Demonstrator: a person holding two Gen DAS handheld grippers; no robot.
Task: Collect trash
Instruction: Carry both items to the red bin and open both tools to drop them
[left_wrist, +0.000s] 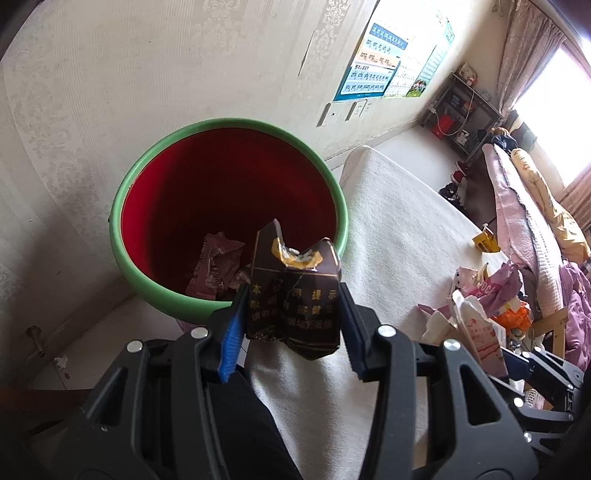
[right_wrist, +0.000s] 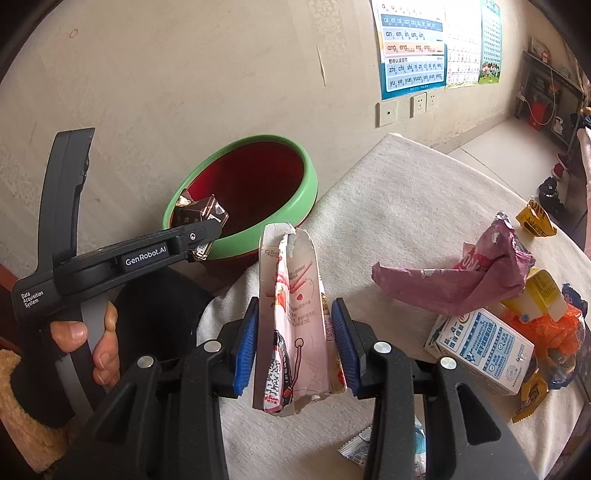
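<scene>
Two crushed cartons, dark box (left_wrist: 295, 295), pink box (right_wrist: 295, 332)

The left gripper (left_wrist: 293, 325) is held level, its blue-padded fingers (left_wrist: 231, 347) closed on a dark crumpled pack (left_wrist: 295, 295). In the right wrist view the same gripper (right_wrist: 207, 236) is seen side-on, reaching rightward, its handle wrapped by the left hand (right_wrist: 88, 343), thumb and fingertips bare, the wrist covered by a dark sleeve. The right gripper (right_wrist: 295, 347) is pointed forward, its fingers (right_wrist: 245, 350) pressed against both sides of a pink torn box (right_wrist: 295, 325), held upright.
</scene>
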